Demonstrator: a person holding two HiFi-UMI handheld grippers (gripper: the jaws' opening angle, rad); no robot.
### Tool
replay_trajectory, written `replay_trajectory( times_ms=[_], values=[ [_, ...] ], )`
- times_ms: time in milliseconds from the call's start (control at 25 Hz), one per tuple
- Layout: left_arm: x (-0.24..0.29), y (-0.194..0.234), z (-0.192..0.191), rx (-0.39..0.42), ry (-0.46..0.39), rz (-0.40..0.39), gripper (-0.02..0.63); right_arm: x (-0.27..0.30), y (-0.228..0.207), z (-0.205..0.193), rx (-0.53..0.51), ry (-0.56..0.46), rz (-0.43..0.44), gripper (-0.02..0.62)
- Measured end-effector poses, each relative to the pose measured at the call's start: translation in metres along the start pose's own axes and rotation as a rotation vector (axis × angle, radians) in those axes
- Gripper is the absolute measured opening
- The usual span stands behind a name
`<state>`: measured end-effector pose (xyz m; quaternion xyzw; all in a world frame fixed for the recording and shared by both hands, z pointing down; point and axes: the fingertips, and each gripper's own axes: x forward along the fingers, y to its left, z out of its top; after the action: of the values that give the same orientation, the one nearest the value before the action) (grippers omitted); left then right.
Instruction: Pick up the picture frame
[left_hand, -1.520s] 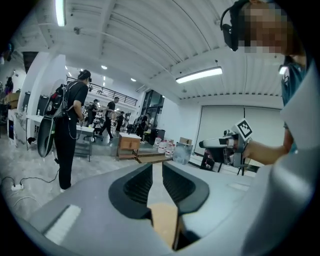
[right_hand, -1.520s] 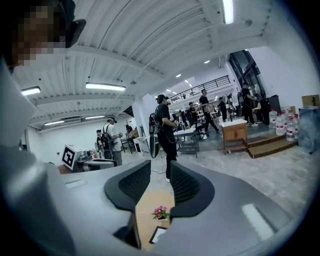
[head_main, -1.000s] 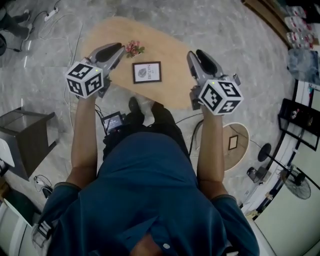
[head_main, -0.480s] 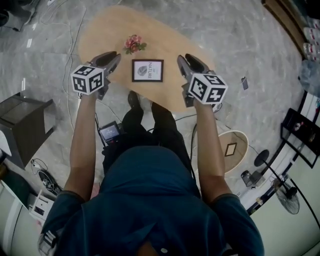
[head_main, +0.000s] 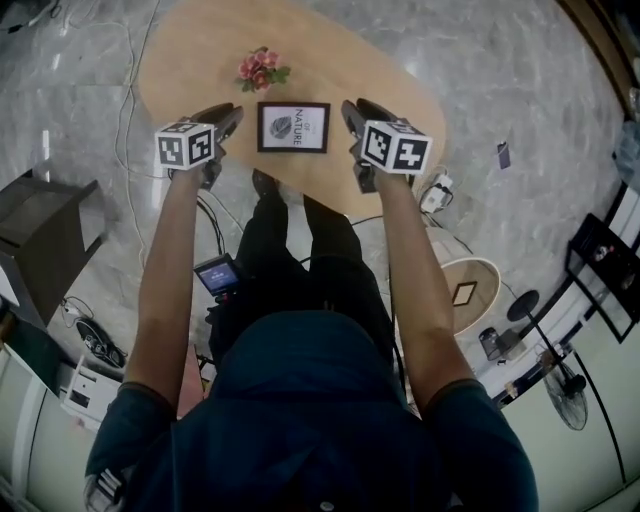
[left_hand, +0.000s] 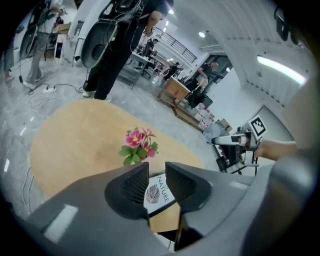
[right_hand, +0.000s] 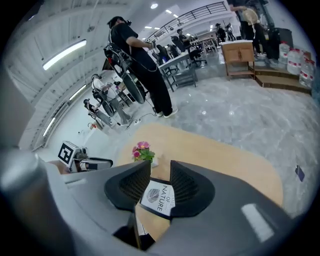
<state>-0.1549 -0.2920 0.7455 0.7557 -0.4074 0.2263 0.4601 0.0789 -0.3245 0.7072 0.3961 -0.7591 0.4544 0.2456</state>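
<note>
A black picture frame with a white leaf print lies flat on the oval wooden table. In the head view my left gripper is just left of it and my right gripper just right, both angled down at the table. The left gripper has its jaws opening, and the frame shows through the gap, farther off and untouched. The right gripper stands open, with the frame seen beyond its gap. Nothing is held.
A small pot of pink flowers stands just behind the frame. On the floor are a dark stool at the left, a small screen device, cables, and a low round table at the right. People stand in the background.
Both grippers have come down from high above the table's near edge and drawn in to flank the frame on its left and right.
</note>
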Motion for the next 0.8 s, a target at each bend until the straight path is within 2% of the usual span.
replay_trajectory(
  times_ms=[440, 600, 800],
  values=[
    [0.078, 0.055, -0.09, -0.121, 0.143, 0.067, 0.109, 0.097, -0.053, -0.1, 0.105, 0.235, -0.05, 0.104],
    [0.099, 0.06, -0.112, -0.127, 0.179, 0.087, 0.117, 0.119, -0.066, -0.126, 0.128, 0.28, -0.066, 0.104],
    [0.116, 0.064, -0.123, -0.125, 0.188, 0.126, 0.142, 0.138, -0.074, -0.143, 0.128, 0.31, -0.083, 0.104]
  ],
)
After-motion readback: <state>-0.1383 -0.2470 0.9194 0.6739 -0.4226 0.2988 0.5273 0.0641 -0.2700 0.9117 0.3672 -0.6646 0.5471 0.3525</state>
